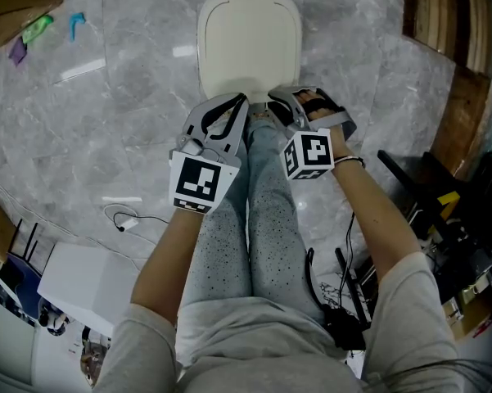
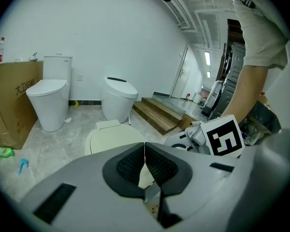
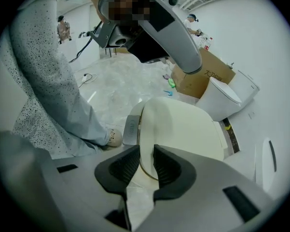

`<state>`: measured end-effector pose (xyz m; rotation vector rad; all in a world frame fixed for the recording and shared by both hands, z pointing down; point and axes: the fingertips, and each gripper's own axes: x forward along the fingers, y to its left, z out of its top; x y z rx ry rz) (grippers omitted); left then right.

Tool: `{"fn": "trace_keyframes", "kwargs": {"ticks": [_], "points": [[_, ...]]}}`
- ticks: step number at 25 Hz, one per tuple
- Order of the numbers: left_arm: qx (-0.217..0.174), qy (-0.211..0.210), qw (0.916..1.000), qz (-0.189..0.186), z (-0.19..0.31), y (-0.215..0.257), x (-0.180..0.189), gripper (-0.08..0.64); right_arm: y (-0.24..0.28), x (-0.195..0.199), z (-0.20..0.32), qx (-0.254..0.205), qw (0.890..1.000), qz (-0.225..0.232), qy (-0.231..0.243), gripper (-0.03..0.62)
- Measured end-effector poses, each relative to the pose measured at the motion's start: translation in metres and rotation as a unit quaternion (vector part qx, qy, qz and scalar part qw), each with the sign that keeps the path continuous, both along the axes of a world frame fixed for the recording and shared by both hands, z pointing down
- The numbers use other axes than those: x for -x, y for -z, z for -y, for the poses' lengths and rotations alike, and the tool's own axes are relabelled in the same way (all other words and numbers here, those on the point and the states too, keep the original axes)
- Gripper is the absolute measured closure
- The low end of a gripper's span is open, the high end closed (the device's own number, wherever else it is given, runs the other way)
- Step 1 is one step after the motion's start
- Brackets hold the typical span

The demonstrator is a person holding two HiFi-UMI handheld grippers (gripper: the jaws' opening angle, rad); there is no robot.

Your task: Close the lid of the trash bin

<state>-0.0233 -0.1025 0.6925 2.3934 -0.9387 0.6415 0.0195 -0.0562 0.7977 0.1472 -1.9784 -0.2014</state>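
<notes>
The cream trash bin (image 1: 250, 43) stands on the grey marble floor straight ahead, its lid lying flat over it. Both grippers hover side by side just in front of its near edge. My left gripper (image 1: 241, 101) has its dark pads touching with nothing between them; in the left gripper view (image 2: 145, 157) the bin's lid (image 2: 113, 138) lies beyond it. My right gripper (image 1: 280, 98) points steeply down with a narrow gap between its pads. In the right gripper view (image 3: 145, 164) the front rim of the lid (image 3: 183, 129) shows through that gap, and the pads do not press on it.
The person's legs (image 1: 262, 203) stand right behind the bin. Wooden steps (image 1: 458, 97) and dark equipment lie to the right, a cable (image 1: 127, 219) and white box (image 1: 90, 281) to the left. Two toilets (image 2: 48, 93) and a cardboard box (image 2: 12, 100) stand by the far wall.
</notes>
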Motion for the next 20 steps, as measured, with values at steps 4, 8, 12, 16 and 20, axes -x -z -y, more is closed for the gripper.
{"fn": "trace_keyframes", "kwargs": {"ticks": [4, 8, 12, 16, 20], "points": [[0.005, -0.002, 1.0, 0.0, -0.002, -0.003, -0.001, 0.54, -0.005, -0.001, -0.001, 0.021, 1.0, -0.012, -0.001, 0.485], [0.006, -0.006, 1.0, -0.001, -0.002, -0.003, -0.001, 0.54, -0.008, -0.001, 0.0, 0.036, 0.999, -0.024, 0.009, 0.488], [0.009, -0.01, 0.9999, -0.002, -0.003, -0.004, -0.002, 0.54, -0.01, -0.001, 0.0, 0.07, 0.997, -0.041, 0.007, 0.494], [0.01, -0.011, 0.9999, -0.004, -0.002, -0.003, -0.003, 0.54, -0.012, -0.001, 0.001, 0.105, 0.993, -0.051, -0.008, 0.504], [0.009, -0.011, 0.9999, -0.005, -0.002, -0.002, -0.002, 0.54, -0.012, 0.0, 0.005, 0.123, 0.99, -0.055, -0.035, 0.525]]}}
